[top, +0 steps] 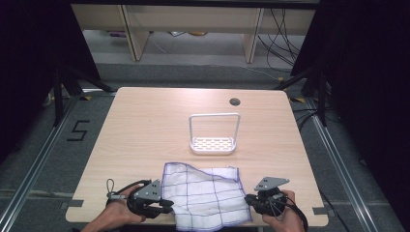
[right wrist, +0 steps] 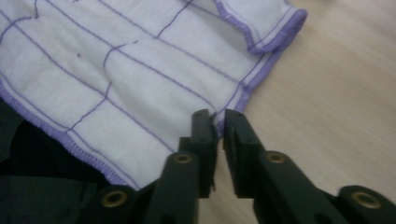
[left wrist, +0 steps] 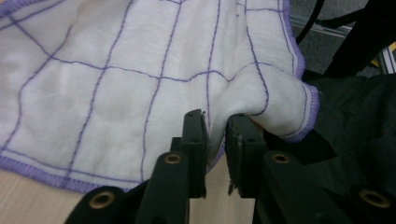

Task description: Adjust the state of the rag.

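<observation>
At the near edge of the tabletop (top: 145,125), the left gripper (top: 167,207) has its 2 jaws clamped on a raised fold of the white cloth (top: 205,193) close to its near-left edge; the left gripper view shows the fabric pinched up between the jaws, with the purple-hemmed corner hanging just past them. At the near right, the right gripper (top: 247,199) has its 2 jaws closed on the cloth's right hem, and the right gripper view shows the purple edge caught between the jaw tips. The cloth, crossed by purple grid lines, lies rumpled between the 2 grippers, its near side spilling over the table's edge. Beyond it, near the middle of the tabletop, stands a small white rack (top: 213,144) with a perforated base and a tall loop handle. Farther off is a round cable hole (top: 235,102).
</observation>
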{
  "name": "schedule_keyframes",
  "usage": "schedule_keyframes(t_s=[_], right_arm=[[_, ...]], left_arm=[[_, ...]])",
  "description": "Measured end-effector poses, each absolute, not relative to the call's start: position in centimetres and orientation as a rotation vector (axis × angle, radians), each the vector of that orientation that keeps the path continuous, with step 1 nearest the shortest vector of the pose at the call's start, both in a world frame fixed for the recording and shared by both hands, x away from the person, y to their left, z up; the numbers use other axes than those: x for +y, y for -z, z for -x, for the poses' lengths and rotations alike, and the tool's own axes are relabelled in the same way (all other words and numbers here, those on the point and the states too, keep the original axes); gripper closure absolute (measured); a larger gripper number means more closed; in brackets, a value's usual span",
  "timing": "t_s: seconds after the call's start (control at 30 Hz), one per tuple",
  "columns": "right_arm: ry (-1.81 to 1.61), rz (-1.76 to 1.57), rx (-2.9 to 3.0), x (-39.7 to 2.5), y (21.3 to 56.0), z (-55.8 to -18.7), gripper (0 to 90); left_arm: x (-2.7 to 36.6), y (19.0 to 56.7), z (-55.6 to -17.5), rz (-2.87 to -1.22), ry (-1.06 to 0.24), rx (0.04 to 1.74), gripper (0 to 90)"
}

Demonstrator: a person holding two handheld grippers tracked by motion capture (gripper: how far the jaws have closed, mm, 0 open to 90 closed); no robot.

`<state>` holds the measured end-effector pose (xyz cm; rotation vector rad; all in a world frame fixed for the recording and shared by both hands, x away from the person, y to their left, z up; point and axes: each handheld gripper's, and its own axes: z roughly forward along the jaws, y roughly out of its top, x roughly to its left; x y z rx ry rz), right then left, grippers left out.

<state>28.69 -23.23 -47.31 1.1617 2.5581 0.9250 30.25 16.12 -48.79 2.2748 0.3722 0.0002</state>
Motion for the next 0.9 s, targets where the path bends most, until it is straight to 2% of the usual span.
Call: schedule_keyframes(t_s=[0.1, 0.13, 0.27, 0.47, 0.57, 0.8, 0.9], right_arm=[[-0.956, -1.151, 2.492, -23.6, 46.7, -29.3, 62.5], [-0.955, -1.132, 2.472, -23.6, 46.3, -29.7, 60.4], [-0.977, -1.103, 2.477, -22.8, 45.8, -31.0, 56.7], [-0.983, -1.063, 2.505, -20.8, 46.2, -32.8, 52.0], [-0.974, -1.061, 2.529, -20.2, 46.3, -33.4, 50.4], [-0.98, -1.061, 2.543, -20.0, 46.7, -34.4, 49.9], [-1.001, -1.018, 2.544, -20.0, 47.0, -34.6, 49.6]], left_arm=[[17.1, 48.2, -31.0, -2.254, -0.023, 0.427, 67.9], [17.3, 48.2, -31.2, -2.225, -0.004, 0.438, 66.7], [18.3, 47.7, -32.6, -2.198, -0.063, 0.491, 63.5], [19.3, 48.1, -36.0, -2.152, -0.179, 0.719, 52.8], [19.2, 48.5, -37.0, -2.199, -0.229, 0.736, 48.6], [18.6, 48.9, -38.6, -2.184, -0.255, 0.8, 40.2], [18.3, 49.0, -39.1, -2.186, -0.26, 0.808, 40.0]])
